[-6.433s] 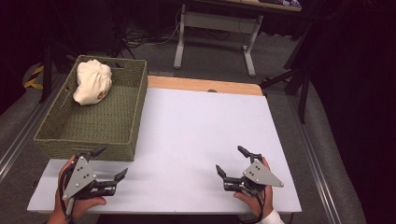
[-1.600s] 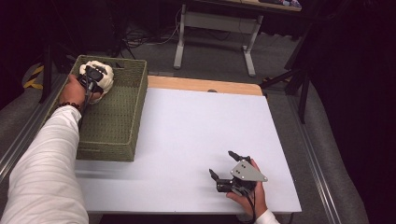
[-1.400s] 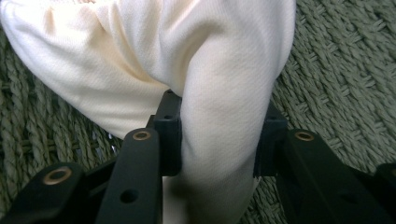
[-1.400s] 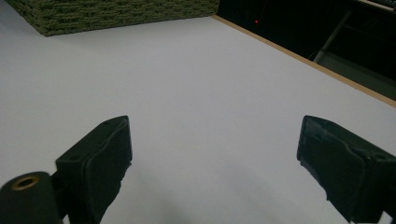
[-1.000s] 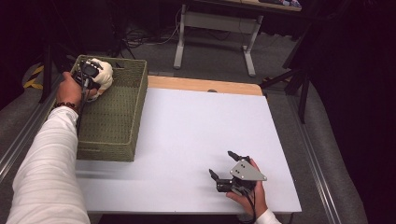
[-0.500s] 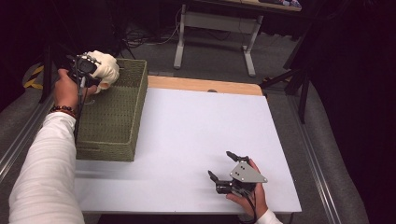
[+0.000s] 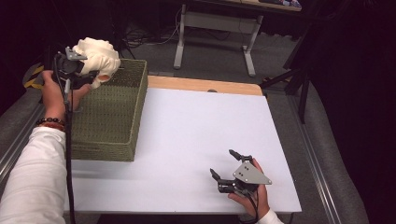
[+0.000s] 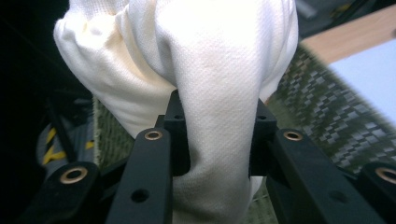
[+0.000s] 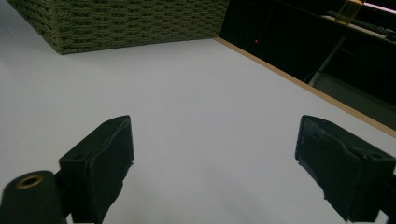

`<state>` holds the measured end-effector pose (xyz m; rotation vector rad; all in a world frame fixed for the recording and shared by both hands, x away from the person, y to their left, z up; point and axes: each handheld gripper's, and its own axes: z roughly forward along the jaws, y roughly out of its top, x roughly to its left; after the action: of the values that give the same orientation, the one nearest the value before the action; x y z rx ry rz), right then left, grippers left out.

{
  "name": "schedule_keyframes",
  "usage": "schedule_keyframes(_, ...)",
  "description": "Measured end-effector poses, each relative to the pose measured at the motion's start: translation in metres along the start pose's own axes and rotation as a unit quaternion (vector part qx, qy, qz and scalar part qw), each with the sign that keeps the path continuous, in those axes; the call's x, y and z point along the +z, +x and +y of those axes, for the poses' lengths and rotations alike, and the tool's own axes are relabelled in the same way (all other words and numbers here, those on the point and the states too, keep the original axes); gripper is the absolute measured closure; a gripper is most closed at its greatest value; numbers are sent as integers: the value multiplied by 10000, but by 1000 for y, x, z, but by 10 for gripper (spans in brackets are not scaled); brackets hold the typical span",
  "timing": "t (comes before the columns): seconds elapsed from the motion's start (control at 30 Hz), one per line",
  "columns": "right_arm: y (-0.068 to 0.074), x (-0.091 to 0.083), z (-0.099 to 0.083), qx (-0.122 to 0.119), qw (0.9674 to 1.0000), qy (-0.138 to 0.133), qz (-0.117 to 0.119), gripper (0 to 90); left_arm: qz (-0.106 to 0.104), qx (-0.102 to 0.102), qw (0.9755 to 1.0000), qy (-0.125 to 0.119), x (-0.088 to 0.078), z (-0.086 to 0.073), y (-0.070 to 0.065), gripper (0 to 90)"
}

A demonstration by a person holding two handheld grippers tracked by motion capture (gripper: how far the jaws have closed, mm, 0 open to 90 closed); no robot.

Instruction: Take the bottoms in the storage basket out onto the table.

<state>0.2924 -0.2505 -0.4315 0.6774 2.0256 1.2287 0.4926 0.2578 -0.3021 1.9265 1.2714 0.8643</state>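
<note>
Left gripper (image 7: 88,74) pinching a bunched white cloth (image 7: 99,55) between its jaws, held in the air above the far left corner of the green woven basket (image 7: 109,116). Right gripper (image 7: 229,169), jaws spread wide, resting near the table's (image 7: 196,126) front edge; bare tabletop between basket and right gripper.

Cloth's (image 8: 205,70) top beyond the frame edge; basket (image 8: 327,121) behind it blurred
</note>
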Motion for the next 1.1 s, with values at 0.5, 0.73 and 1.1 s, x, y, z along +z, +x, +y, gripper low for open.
schedule_keyframes(0.5,-9,-6,0,151,9996,-85,-237,124,-672,136,9947,-772,-35,8,-40,692)
schedule_keyframes(0.73,-12,-8,0,178,9993,-120,-295,124,-1011,203,9894,-1025,-39,9,-61,692)
schedule_keyframes(1.1,-15,-9,0,210,9990,-123,-378,124,-1532,522,9775,-1350,-49,10,-102,691)
